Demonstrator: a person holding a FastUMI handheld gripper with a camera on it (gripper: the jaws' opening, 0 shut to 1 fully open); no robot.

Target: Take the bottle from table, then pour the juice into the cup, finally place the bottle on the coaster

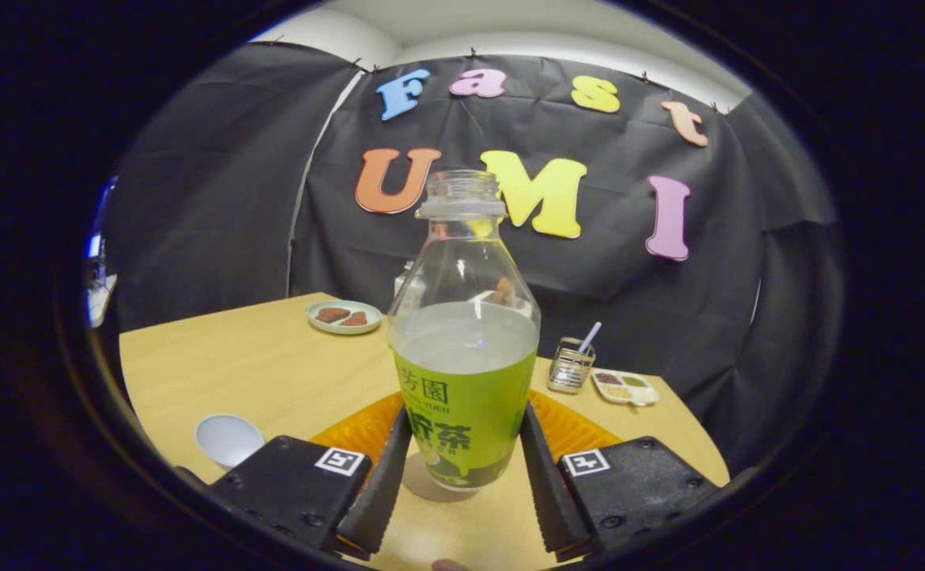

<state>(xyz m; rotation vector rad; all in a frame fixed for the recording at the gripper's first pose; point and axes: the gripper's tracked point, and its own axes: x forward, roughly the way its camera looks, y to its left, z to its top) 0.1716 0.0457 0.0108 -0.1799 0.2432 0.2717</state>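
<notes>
At bottom centre, the bottle [463,373] is clamped upright between the fingers of the gripper [462,476], seemingly so no juice spills. Behind it an orange coaster [569,428] awaits; the cup [228,438] sits lower left.

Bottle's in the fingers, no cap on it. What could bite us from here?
1. The bottle is uncapped and holds liquid, so a tilt while it is carried may spill it.
2. The hand-held gripper grips low on the label, so the tall bottle might pivot.
3. The orange coaster lies just behind; its ridged surface could wobble the bottle.
</notes>
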